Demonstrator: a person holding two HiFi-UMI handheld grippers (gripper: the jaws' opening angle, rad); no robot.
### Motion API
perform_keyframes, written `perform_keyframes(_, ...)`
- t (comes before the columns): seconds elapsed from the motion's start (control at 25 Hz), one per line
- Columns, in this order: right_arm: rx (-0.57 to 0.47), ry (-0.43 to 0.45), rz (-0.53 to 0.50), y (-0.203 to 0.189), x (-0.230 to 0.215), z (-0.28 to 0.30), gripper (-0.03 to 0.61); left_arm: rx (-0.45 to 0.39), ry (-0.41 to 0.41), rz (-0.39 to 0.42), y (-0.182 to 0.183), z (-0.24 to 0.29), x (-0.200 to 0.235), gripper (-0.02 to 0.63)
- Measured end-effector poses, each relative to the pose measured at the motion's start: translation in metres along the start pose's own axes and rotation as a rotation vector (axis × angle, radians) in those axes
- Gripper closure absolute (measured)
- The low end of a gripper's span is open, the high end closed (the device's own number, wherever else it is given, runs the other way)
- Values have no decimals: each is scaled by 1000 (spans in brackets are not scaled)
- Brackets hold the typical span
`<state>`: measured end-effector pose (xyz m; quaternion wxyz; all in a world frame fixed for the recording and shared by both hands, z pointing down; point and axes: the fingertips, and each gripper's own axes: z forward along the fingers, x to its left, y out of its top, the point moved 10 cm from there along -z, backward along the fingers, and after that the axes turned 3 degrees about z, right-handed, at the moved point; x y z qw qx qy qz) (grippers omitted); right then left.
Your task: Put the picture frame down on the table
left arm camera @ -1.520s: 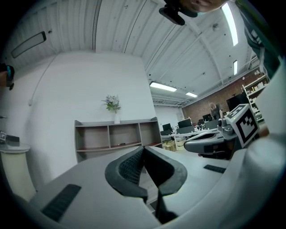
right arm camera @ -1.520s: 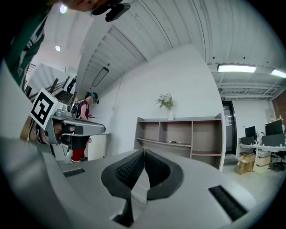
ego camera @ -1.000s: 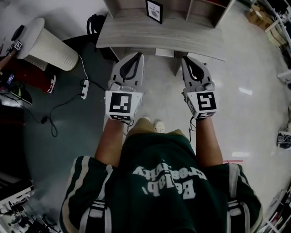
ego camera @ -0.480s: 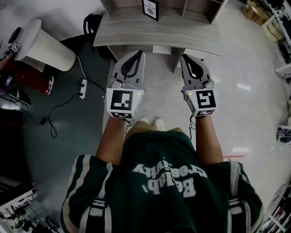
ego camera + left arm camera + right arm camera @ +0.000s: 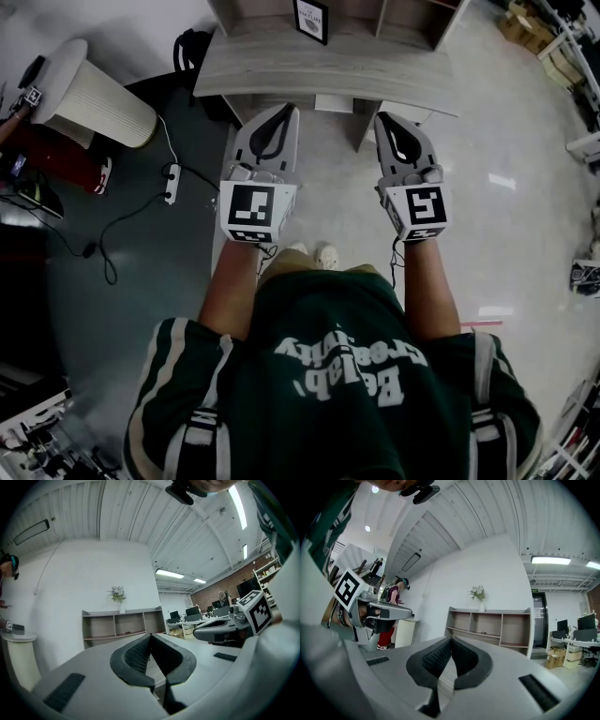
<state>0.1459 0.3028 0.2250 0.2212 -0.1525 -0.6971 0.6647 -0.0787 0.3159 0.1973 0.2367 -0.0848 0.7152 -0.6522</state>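
My left hand-held gripper point(image 5: 283, 111) has its jaws pressed together with nothing between them. My right hand-held gripper point(image 5: 385, 119) is the same, closed and empty. Both point level toward the desk point(image 5: 272, 73), stop short of its near edge and touch nothing. The picture frame point(image 5: 312, 19) stands upright on the desk ahead of both, nearer my left one's line, in front of the shelf unit point(image 5: 403, 17). Off to the left of my left hand-held gripper stands a ribbed white cylinder point(image 5: 98, 98). A power strip point(image 5: 174, 183) lies on the floor between the two.
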Motion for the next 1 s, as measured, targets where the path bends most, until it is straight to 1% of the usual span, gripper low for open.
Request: perform_keyframes(1.0, -11, 2, -1, -2, 2, 4, 545, -5, 1, 8, -2, 2, 5, 595)
